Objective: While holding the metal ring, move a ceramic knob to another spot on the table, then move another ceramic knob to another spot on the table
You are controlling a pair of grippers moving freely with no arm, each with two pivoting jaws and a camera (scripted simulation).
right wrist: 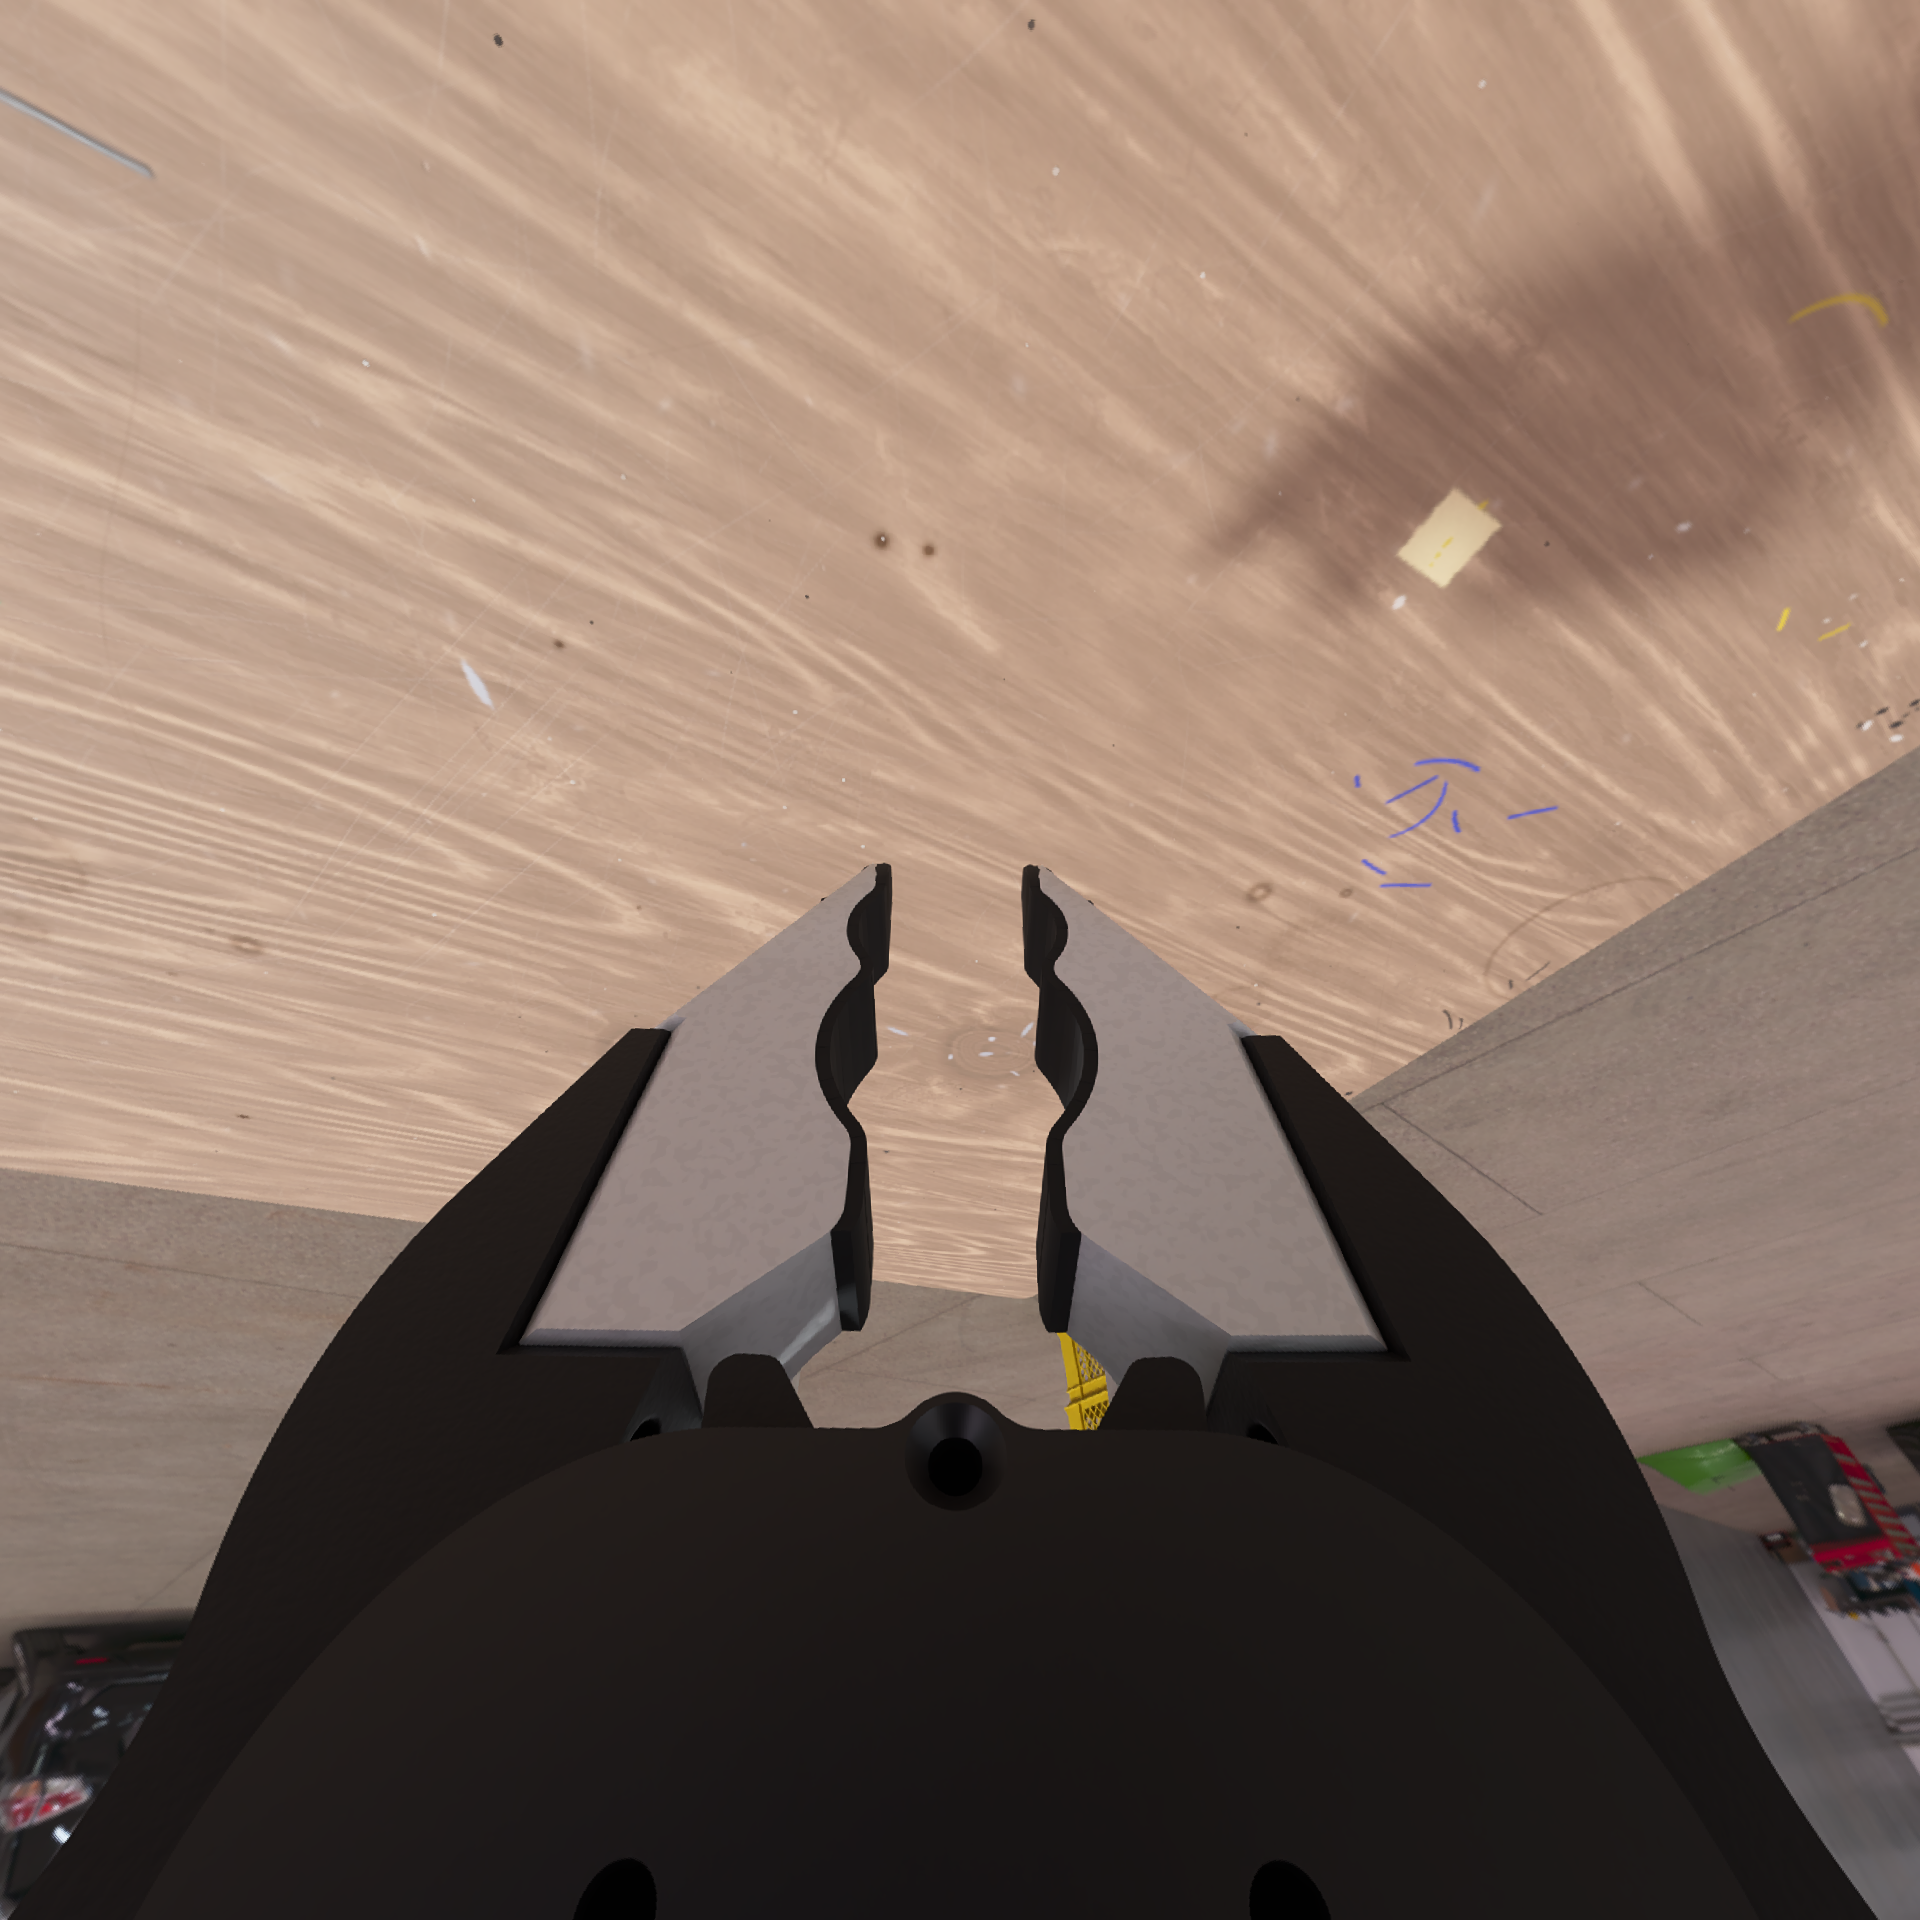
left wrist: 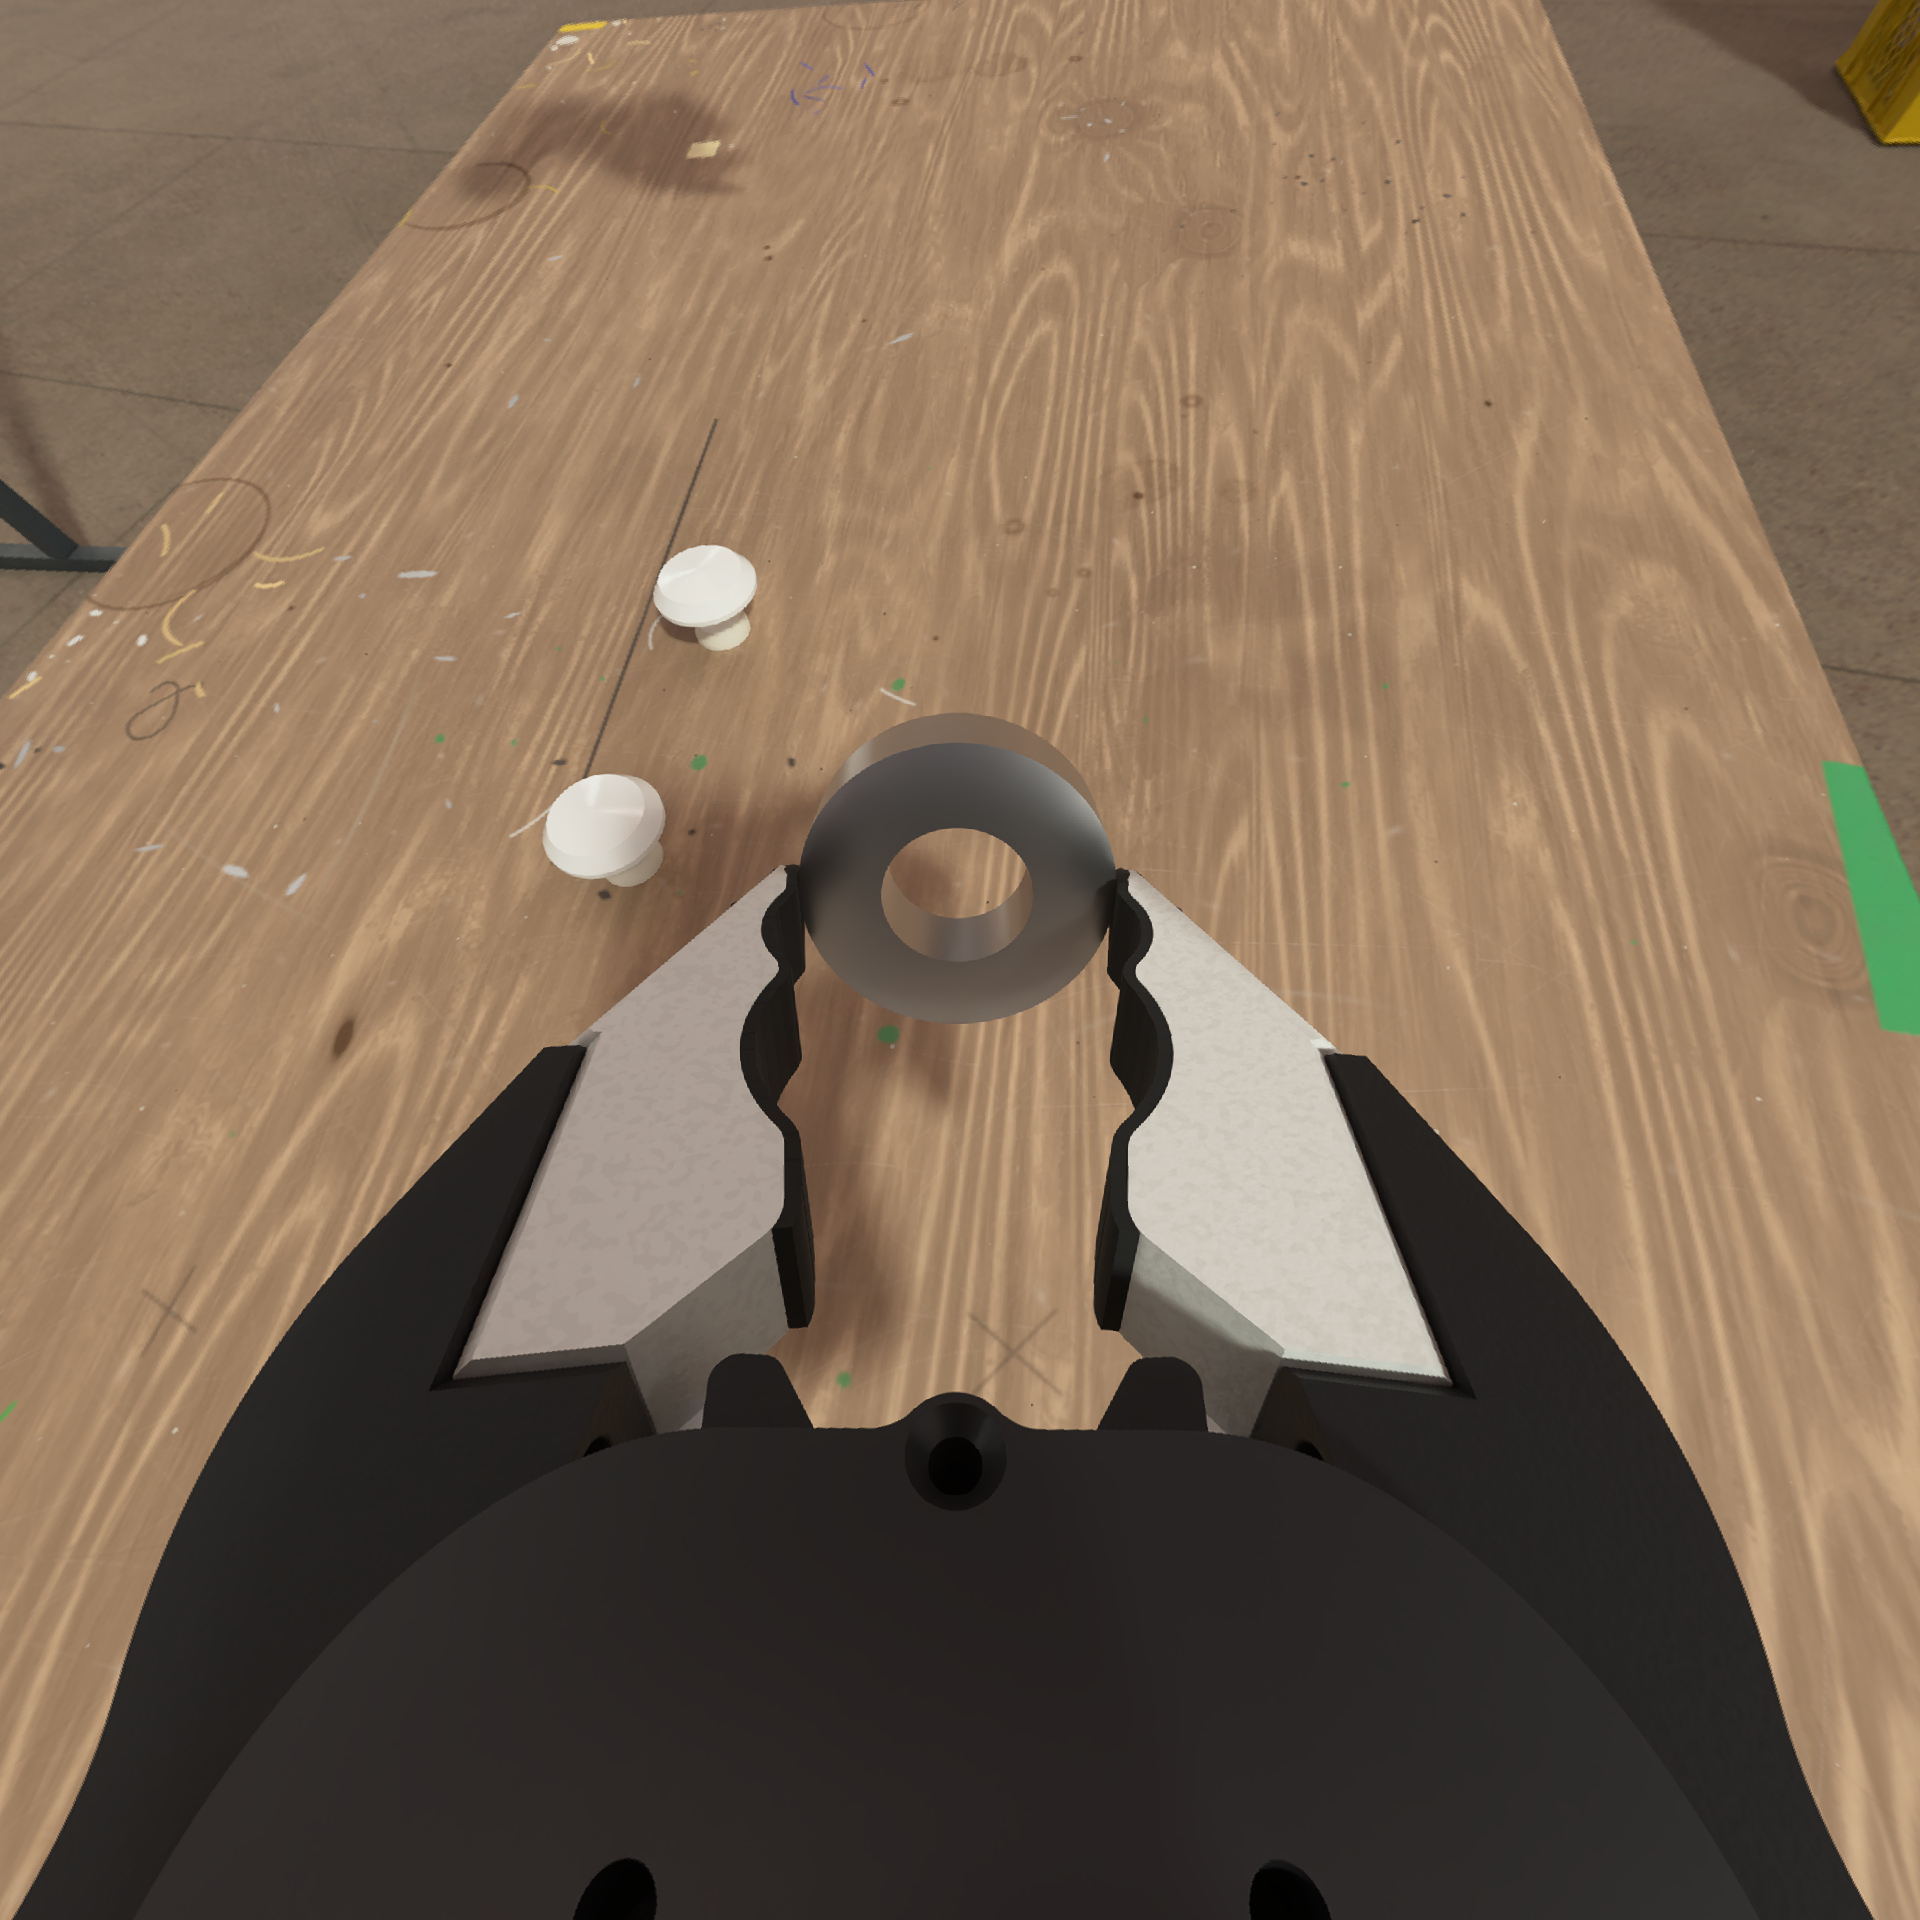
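My left gripper is shut on the grey metal ring, pinching its sides at the fingertips and holding it upright a little above the wooden table. Two white ceramic knobs lie on the table to the left of the ring: a near one just left of my left fingertip, and a farther one. My right gripper is empty, its jaws a little apart, above a bare part of the table near a corner. No knob or ring shows in the right wrist view.
A green tape strip lies at the table's right edge. A yellow object stands on the floor at the far right. A dark frame shows beyond the left edge. In the right wrist view, the floor lies past the table's edges.
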